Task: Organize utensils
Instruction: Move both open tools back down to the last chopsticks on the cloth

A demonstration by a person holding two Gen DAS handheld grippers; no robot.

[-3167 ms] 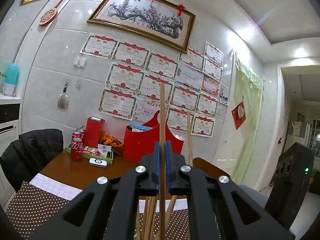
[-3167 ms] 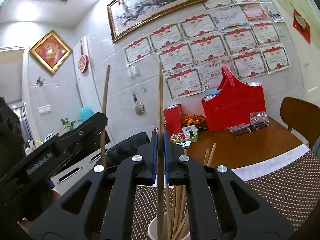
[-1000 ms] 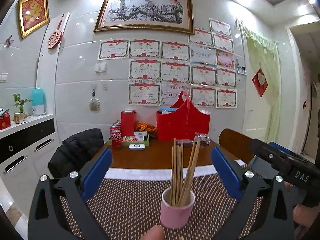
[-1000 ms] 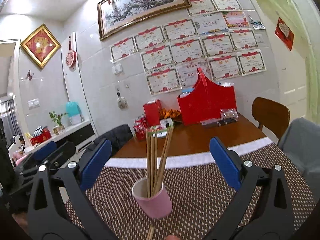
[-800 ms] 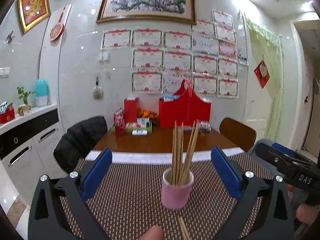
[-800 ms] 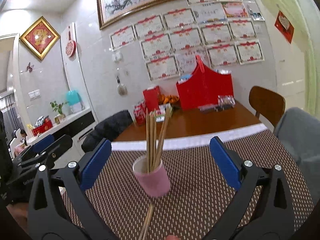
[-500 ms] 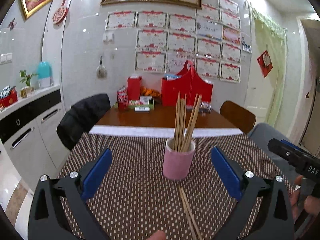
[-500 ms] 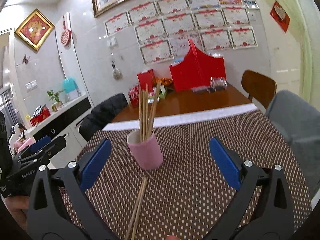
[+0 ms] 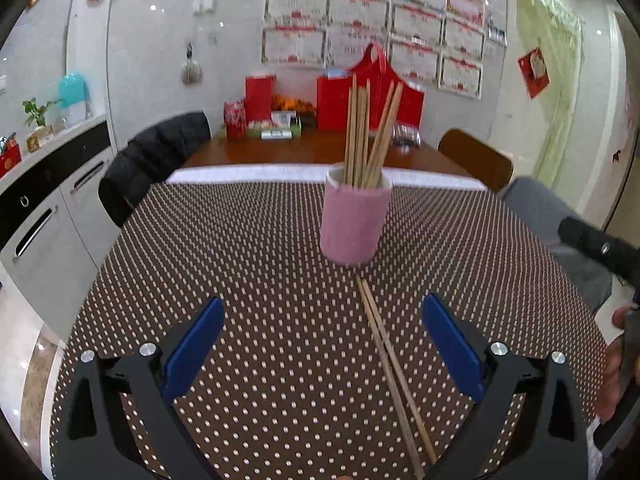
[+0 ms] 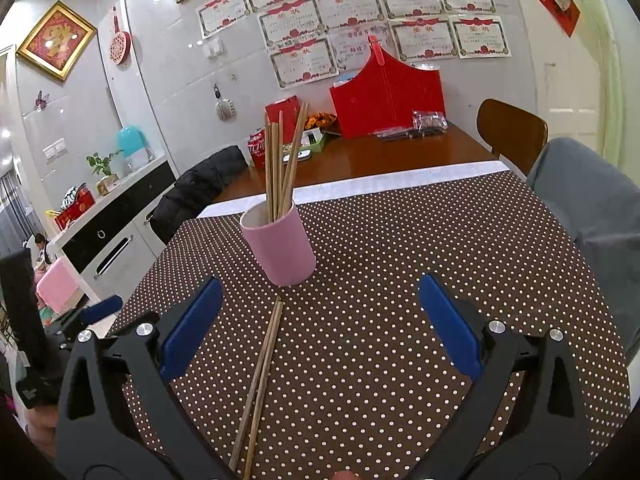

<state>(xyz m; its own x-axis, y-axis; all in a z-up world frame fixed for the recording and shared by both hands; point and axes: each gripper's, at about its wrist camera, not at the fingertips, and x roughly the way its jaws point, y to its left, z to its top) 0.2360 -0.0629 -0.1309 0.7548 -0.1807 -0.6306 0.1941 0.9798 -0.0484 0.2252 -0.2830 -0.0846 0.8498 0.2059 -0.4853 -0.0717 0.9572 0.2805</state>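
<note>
A pink cup [image 9: 354, 220] stands upright on the dotted brown tablecloth [image 9: 240, 280] and holds several wooden chopsticks [image 9: 370, 132]. The cup also shows in the right wrist view [image 10: 282, 246], with its chopsticks [image 10: 282, 160]. Two loose chopsticks [image 9: 390, 364] lie on the cloth in front of the cup, seen in the right wrist view too [image 10: 260, 376]. My left gripper [image 9: 322, 344] is open and empty above the cloth, the loose pair lying between its fingers. My right gripper [image 10: 316, 326] is open and empty, likewise over the pair.
A red basket [image 10: 386, 92], a red box [image 10: 282, 110], cans and snack packs sit at the table's far end. A black jacket hangs on a chair [image 9: 156, 152] at left; a wooden chair [image 10: 512, 128] at right. White cabinets [image 9: 44, 216] stand left.
Both grippers let go of their chopsticks, opened and drew back. Over the last second both tilted down, bringing the cup and the two loose chopsticks into fuller view.
</note>
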